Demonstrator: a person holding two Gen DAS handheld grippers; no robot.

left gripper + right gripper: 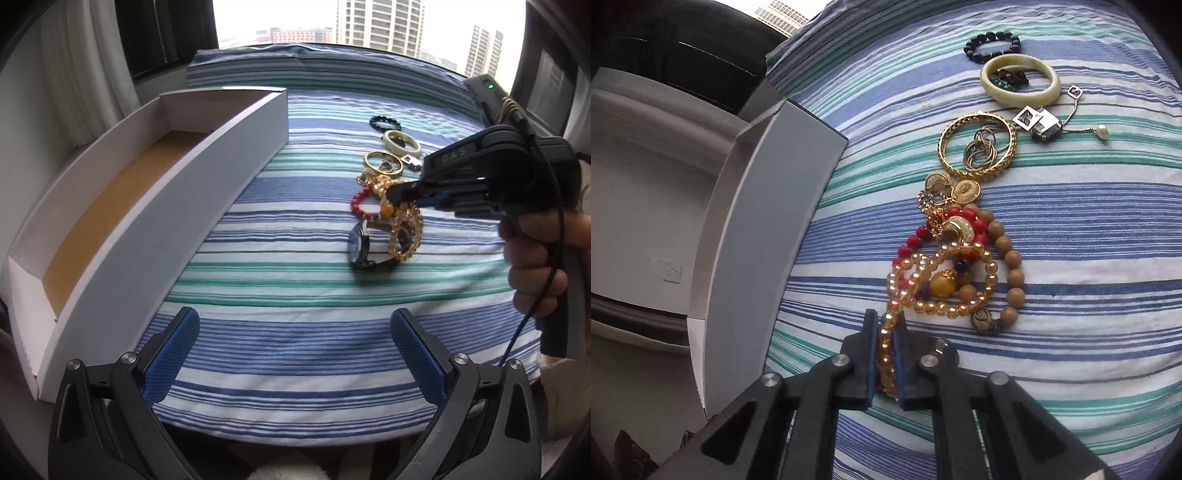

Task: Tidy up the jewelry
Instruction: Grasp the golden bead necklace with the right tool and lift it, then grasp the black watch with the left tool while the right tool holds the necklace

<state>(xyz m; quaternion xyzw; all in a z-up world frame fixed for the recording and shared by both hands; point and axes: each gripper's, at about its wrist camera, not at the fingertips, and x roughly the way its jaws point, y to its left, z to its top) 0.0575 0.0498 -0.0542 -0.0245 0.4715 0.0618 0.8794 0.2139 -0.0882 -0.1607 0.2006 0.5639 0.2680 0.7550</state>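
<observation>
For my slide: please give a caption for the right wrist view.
Right gripper shut on amber bead strand beside white box.

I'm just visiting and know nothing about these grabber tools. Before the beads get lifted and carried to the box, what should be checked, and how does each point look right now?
1. Right gripper shut on the strand of clear amber glass beads: ok.
2. Amber strand free of neighbours: not ok; it overlaps the red bead bracelet and the tan wooden bead bracelet, which may drag along.
3. Long white cardboard box open, with brown floor bare where visible: ok.
4. Left gripper open, holding nothing: ok.
5. Black wristwatch clear of the strand: cannot tell; beads lie across its strap.
</observation>
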